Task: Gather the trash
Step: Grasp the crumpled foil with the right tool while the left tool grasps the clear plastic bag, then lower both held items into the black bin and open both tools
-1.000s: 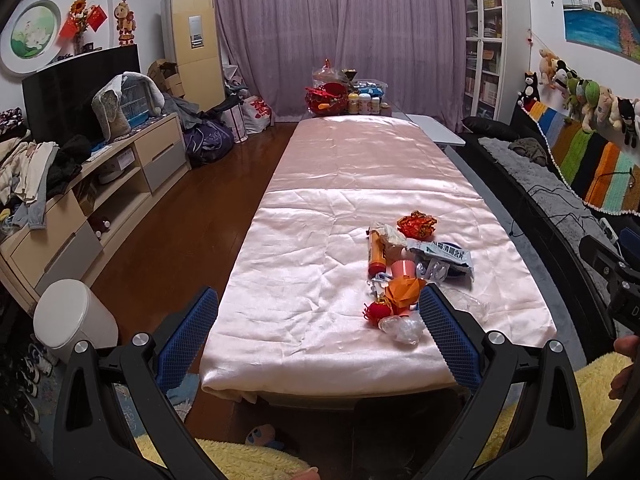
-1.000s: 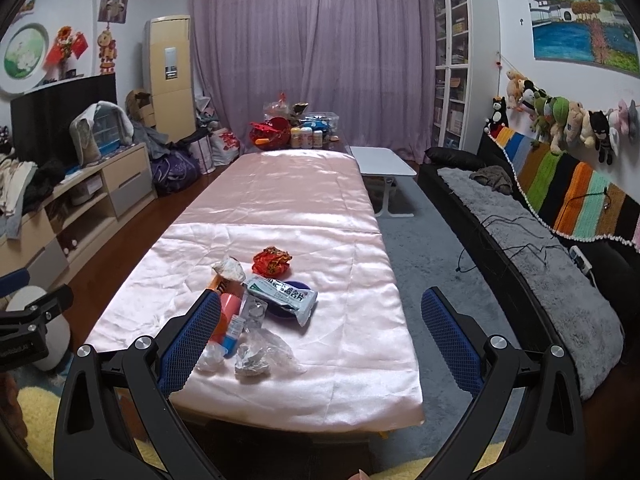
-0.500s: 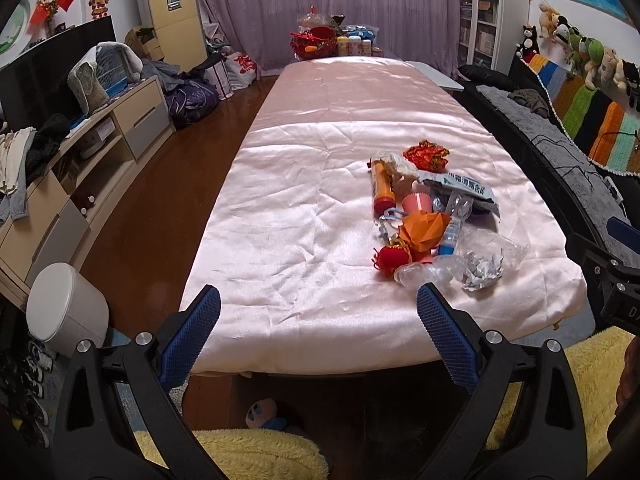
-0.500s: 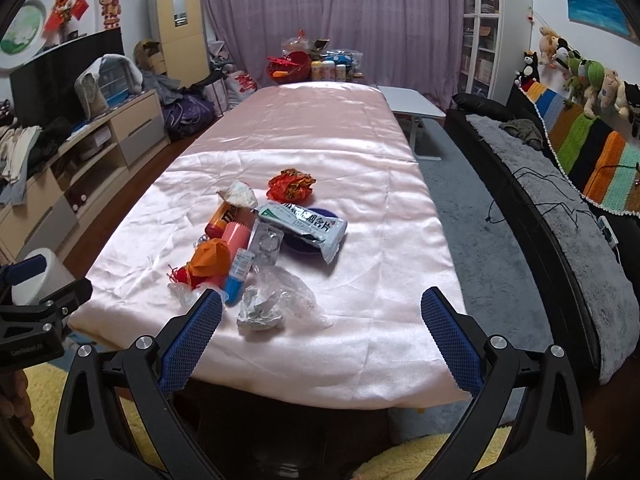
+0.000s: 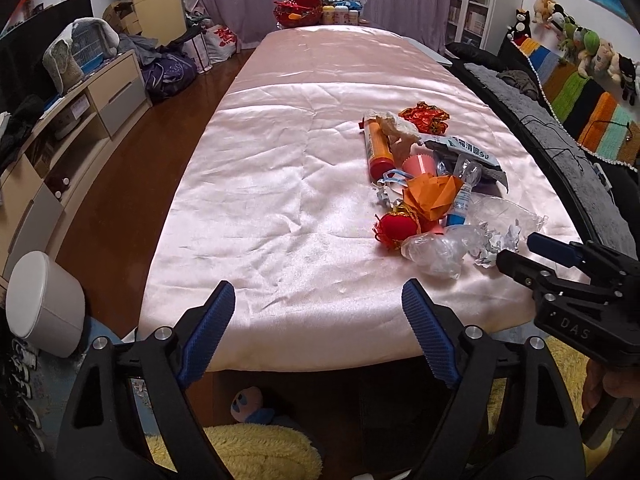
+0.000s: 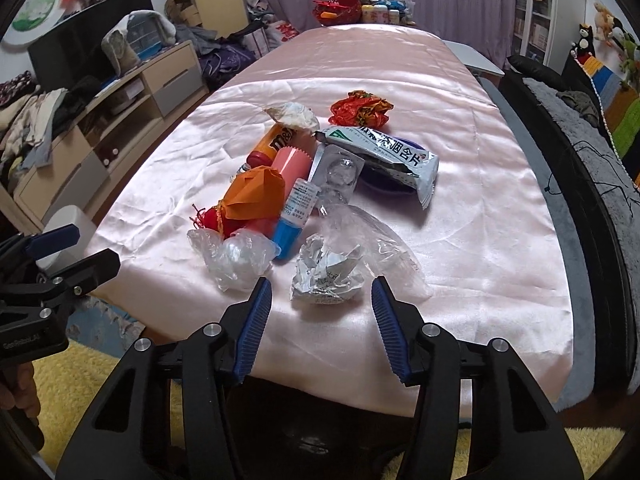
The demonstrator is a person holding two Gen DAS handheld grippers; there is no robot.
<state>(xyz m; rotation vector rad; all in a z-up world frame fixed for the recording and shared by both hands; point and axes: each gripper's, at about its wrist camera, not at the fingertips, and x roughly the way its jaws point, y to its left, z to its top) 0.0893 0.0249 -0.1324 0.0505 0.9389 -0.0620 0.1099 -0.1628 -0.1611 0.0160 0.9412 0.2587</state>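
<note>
Since the earlier frames, both hand-held grippers are coming down and in toward the trash pile, which is now filling more of each view. The jaws of both have just been closing: the right hand-held gripper (image 6: 320, 308) is narrowing to a middling gap, the left hand-held gripper (image 5: 318, 312) is standing wide. Nothing is between either pair of pads yet.

The crumpled foil wad (image 6: 326, 276) is lying just ahead of the right hand-held gripper, centred on the gap between its fingers. A clear plastic bag (image 6: 372, 240) is lying around and beyond the wad. To the left of the fingers a crumpled plastic wrap (image 6: 232, 256) is sitting near the counter (image 5: 280, 200) edge. Farther out are lying a blue-capped bottle (image 6: 294, 216), an orange paper (image 6: 256, 194), a pink cup (image 6: 290, 162), a white-and-green snack packet (image 6: 380, 152) and a red wrapper (image 6: 360, 108).

The left hand-held gripper is hovering over bare pink cloth, with the pile ahead and to its right.

Progress: judged from the frames, collection is only starting. Every item is lying on the counter, none is gripped, and the white bin (image 5: 44, 300) is standing on the floor to the left.
</note>
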